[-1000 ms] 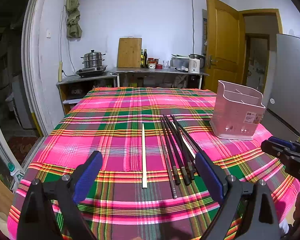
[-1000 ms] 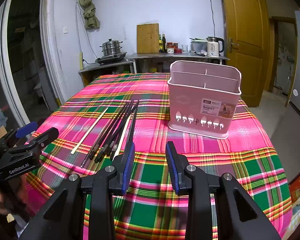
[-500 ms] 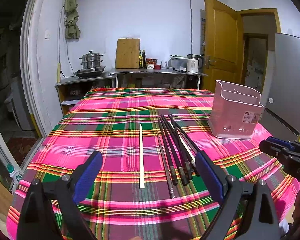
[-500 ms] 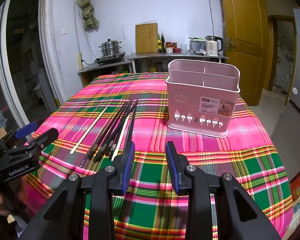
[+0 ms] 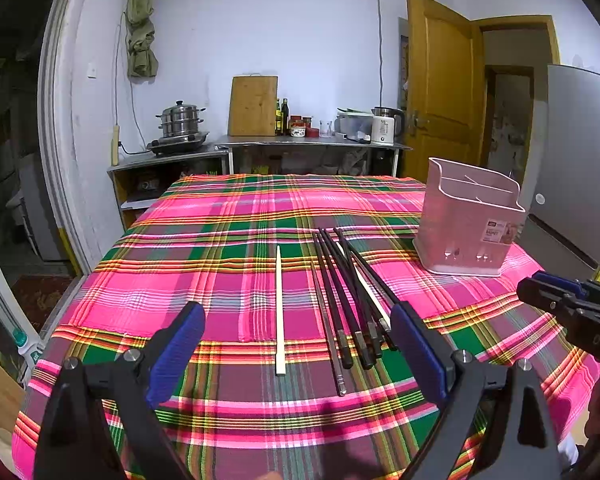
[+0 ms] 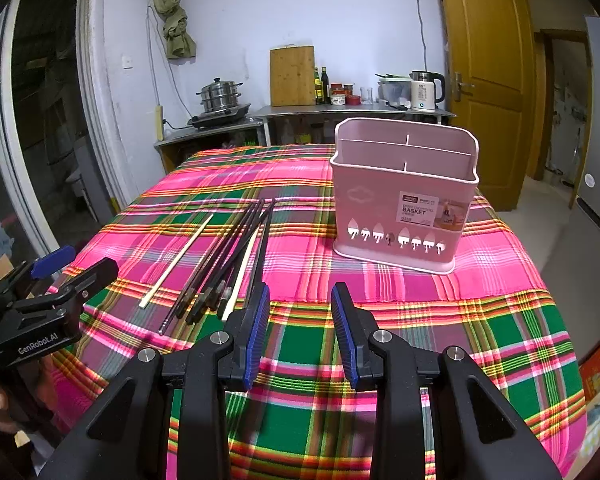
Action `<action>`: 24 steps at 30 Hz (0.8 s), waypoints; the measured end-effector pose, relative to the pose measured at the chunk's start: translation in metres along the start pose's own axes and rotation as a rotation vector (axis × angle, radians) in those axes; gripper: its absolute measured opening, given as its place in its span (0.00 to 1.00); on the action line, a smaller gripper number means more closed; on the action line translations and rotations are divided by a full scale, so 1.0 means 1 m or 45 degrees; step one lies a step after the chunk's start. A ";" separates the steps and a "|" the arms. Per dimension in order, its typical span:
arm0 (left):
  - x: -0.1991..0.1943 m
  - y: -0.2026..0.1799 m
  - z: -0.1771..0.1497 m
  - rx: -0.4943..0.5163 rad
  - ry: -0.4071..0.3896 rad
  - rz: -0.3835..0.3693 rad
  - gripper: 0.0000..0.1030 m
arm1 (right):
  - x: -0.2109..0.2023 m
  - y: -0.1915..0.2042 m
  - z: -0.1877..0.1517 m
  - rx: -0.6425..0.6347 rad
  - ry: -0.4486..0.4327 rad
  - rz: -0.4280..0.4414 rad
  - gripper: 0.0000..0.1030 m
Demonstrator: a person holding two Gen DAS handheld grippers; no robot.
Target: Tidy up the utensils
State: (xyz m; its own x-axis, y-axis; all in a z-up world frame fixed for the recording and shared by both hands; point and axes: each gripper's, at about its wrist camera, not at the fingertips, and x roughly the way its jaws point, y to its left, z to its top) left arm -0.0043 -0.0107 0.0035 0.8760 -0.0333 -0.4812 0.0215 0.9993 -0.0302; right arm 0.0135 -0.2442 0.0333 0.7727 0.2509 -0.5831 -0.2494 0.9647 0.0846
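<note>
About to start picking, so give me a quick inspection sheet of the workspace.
Surface: plaid cloth covers the table.
Job's things: dark chopsticks bunched, two pale chopsticks, one lying apart; pink basket upright, looks empty.
Clutter: nothing seen on the cloth.
Grippers: left gripper open wide, right gripper open narrower, neither holding anything.
Cables: wall cord by the stove only.
Surroundings: counter with pot, board, kettle; door ajar.

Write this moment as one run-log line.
left gripper: open, empty | right gripper: open, empty | chopsticks: on cloth | basket: upright, none inside
</note>
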 end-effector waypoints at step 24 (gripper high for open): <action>0.001 -0.001 -0.001 0.003 0.004 -0.002 0.92 | 0.000 -0.001 -0.002 0.004 0.004 -0.001 0.32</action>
State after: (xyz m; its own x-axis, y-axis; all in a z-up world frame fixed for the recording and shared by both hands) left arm -0.0037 -0.0118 0.0025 0.8745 -0.0352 -0.4837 0.0241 0.9993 -0.0292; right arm 0.0132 -0.2454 0.0317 0.7710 0.2497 -0.5858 -0.2469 0.9652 0.0865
